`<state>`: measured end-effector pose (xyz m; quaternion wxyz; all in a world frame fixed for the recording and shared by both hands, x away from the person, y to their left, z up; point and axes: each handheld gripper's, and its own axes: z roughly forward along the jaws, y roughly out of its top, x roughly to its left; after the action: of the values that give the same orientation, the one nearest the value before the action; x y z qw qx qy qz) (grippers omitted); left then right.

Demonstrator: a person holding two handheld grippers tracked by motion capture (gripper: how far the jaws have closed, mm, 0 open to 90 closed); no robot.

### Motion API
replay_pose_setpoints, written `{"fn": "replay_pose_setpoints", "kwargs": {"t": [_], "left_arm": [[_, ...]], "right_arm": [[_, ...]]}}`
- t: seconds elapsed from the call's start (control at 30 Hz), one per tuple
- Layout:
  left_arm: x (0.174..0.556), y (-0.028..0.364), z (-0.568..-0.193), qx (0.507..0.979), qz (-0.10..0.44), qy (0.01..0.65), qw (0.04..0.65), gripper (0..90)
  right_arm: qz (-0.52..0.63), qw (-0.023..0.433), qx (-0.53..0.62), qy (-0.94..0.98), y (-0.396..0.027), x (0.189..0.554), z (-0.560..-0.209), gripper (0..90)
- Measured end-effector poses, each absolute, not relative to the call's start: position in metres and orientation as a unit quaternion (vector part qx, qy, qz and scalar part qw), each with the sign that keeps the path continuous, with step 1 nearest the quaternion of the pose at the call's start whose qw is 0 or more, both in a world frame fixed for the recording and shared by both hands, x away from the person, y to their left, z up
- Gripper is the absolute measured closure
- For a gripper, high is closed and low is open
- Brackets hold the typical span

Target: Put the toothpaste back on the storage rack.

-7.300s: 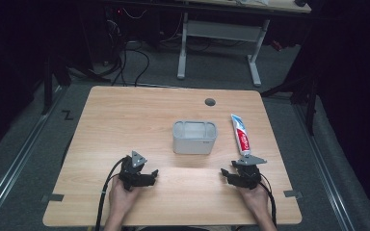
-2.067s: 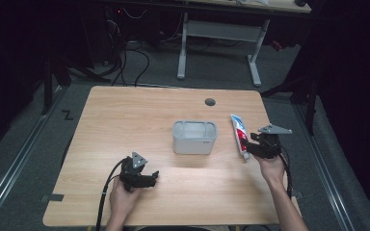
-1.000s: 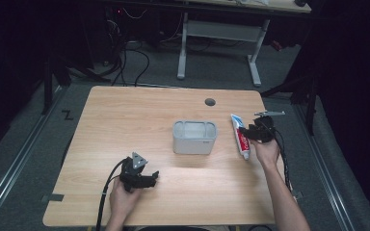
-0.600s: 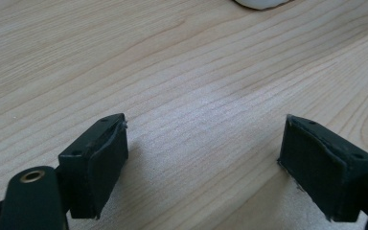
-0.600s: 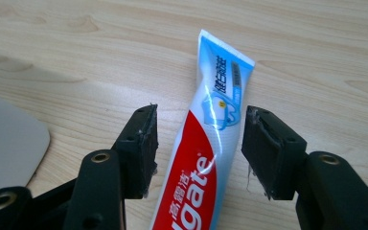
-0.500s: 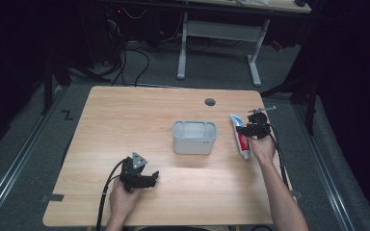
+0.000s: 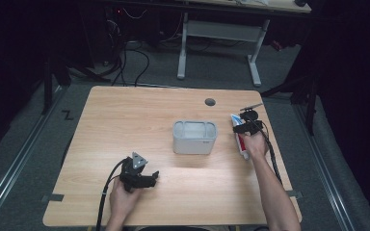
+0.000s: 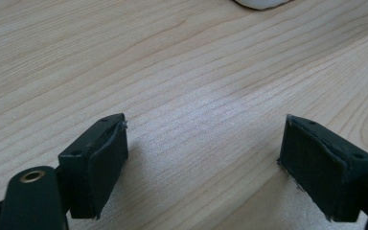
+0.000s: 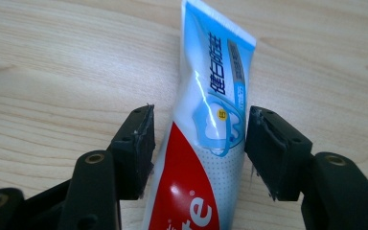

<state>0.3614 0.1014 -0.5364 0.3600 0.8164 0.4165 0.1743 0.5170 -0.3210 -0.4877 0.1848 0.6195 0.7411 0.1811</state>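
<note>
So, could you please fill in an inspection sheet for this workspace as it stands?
Surface: wooden table, with a round grommet hole.
Job's things: toothpaste tube lying flat near the right edge; grey container at the middle.
Clutter: nothing seen.
Grippers: right claw straddles the tube, jaws just opening, not pressing; left claw open over bare wood.
Cables: one trails from each claw toward the person.
Surroundings: dark room, grey floor, desk frame behind.

Toothpaste tube (image 9: pixel 206 143) cap end cut off at btm edge of right gripper view; small print beside its logo too blurred to read.
</note>
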Motion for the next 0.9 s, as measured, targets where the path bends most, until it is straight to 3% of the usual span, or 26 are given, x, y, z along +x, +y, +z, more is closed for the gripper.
{"fn": "replay_pose_setpoints", "kwargs": {"t": [0.27, 0.57, 0.63, 0.7, 0.9], "left_arm": [[0.361, 0.101, -0.536, 0.817, 0.174, 0.416, 0.360, 17.1], [0.361, 0.101, -0.536, 0.817, 0.175, 0.416, 0.360, 17.1], [0.361, 0.101, -0.536, 0.817, 0.174, 0.416, 0.359, 17.1], [0.361, 0.101, -0.536, 0.817, 0.175, 0.416, 0.360, 17.1], [0.361, 0.101, -0.536, 0.817, 0.175, 0.417, 0.360, 17.1]], "right_arm": [[0.159, 0.166, 0.637, 0.736, -0.320, 0.527, -0.500, 44.1], [0.154, 0.155, 0.647, 0.731, -0.321, 0.531, -0.500, 51.3], [0.155, 0.158, 0.638, 0.737, -0.319, 0.529, -0.500, 54.5], [0.158, 0.158, 0.634, 0.741, -0.319, 0.527, -0.495, 64.4], [0.150, 0.146, 0.621, 0.755, -0.315, 0.525, -0.492, 70.6]]}}
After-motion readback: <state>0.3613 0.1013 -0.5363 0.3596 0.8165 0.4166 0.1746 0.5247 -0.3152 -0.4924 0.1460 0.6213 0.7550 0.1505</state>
